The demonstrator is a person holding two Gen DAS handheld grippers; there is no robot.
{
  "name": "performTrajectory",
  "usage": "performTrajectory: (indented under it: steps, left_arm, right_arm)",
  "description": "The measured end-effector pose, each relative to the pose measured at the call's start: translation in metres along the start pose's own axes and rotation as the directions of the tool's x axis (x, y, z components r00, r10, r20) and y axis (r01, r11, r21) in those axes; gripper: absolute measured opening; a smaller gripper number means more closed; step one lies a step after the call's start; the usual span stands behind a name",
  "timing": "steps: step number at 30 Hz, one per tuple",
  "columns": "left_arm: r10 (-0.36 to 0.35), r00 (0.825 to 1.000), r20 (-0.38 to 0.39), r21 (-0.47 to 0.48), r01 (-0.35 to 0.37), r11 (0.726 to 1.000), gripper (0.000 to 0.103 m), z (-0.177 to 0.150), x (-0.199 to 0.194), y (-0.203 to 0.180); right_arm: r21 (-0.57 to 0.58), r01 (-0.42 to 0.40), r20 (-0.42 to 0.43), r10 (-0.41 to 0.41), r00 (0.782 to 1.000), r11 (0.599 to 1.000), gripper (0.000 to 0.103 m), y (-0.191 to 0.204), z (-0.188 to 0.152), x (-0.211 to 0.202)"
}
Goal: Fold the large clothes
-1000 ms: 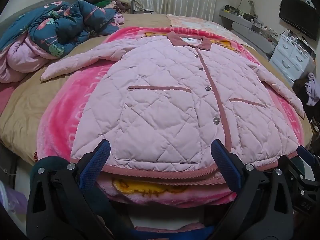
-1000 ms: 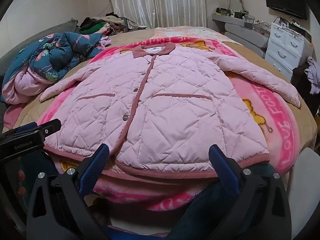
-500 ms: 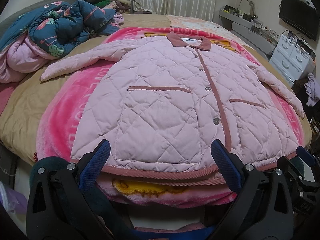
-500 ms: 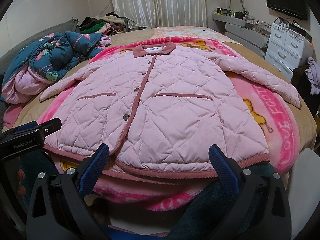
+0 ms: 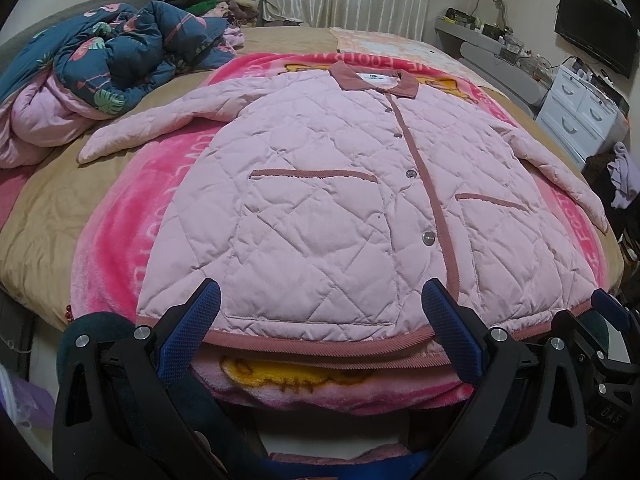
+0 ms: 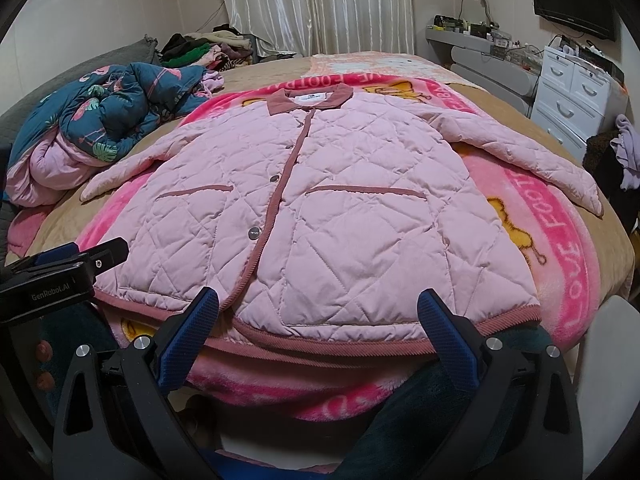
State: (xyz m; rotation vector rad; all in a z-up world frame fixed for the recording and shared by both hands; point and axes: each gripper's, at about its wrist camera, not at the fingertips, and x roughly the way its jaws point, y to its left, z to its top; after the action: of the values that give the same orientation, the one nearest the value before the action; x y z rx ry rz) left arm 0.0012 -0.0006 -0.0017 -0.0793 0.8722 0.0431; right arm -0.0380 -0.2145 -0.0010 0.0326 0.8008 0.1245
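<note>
A pink quilted jacket (image 5: 328, 208) (image 6: 340, 216) lies flat and buttoned on a pink blanket (image 5: 132, 216) (image 6: 560, 248), collar at the far end, both sleeves spread out to the sides. My left gripper (image 5: 320, 308) hangs open just short of the jacket's hem, on its left half. My right gripper (image 6: 318, 312) is open too, in front of the hem on the right half. Neither holds anything. The left gripper's body (image 6: 52, 280) shows at the left edge of the right wrist view.
A crumpled dark blue flamingo-print quilt (image 5: 120, 52) (image 6: 112, 108) sits at the bed's far left, with a clothes pile (image 6: 200, 48) behind it. White drawers (image 5: 584, 112) (image 6: 572, 108) and a wall television (image 5: 592, 40) stand to the right. A curtain (image 6: 316, 4) hangs at the back.
</note>
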Motion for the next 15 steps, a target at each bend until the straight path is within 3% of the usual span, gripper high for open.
performTrajectory:
  steps: [15]
  left_arm:
    - [-0.002,1.000,-0.003,0.000,0.002,1.000,0.094,-0.0006,0.0004,-0.0003]
  right_arm:
    - [-0.004,-0.002,-0.006,0.002,1.000,1.000,0.099,0.0043,-0.0030,0.0043]
